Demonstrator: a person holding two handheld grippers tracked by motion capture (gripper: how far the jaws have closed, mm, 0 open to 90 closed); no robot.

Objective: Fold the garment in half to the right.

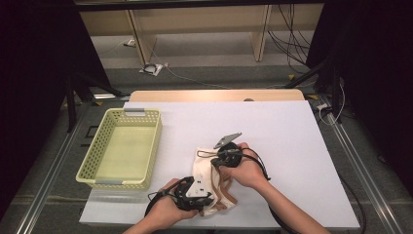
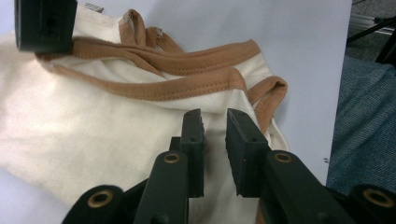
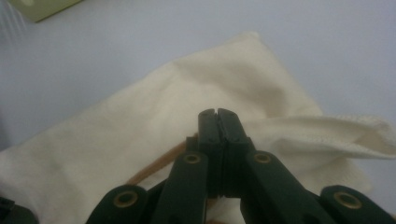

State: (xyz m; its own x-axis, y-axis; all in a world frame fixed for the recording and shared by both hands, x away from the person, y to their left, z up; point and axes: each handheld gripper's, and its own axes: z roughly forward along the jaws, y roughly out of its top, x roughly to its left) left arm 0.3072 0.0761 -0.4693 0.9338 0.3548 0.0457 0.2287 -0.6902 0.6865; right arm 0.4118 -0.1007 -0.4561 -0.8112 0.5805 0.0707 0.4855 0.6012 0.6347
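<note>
A white sheet covers the table [image 1: 292, 131], with dark curtains at both sides of the room and cables on the floor beyond; on the sheet's left part stands a pale green basket [image 1: 92, 161] with perforated walls, well apart from the work. Near the front edge lies a cream cloth bag [image 1: 203, 168] trimmed with tan straps [image 2: 154, 58] (the straps bunch along one side, looped over each other); both grippers are on it. The left gripper [image 2: 215, 140] sits at the bag's near end, its jaws a narrow gap apart with cream cloth lying under and between them; whether the pads actually press the fabric I cannot tell. In the left gripper view a black jaw of the other gripper rests at the straps in the upper left corner. The right gripper [image 3: 218, 113] is at the bag's far end, jaws brought fully together, tips touching; a fold of cloth lies just beside them to the right and a tan strap runs beneath, but whether any fabric is pinched between the pads is not clear.
</note>
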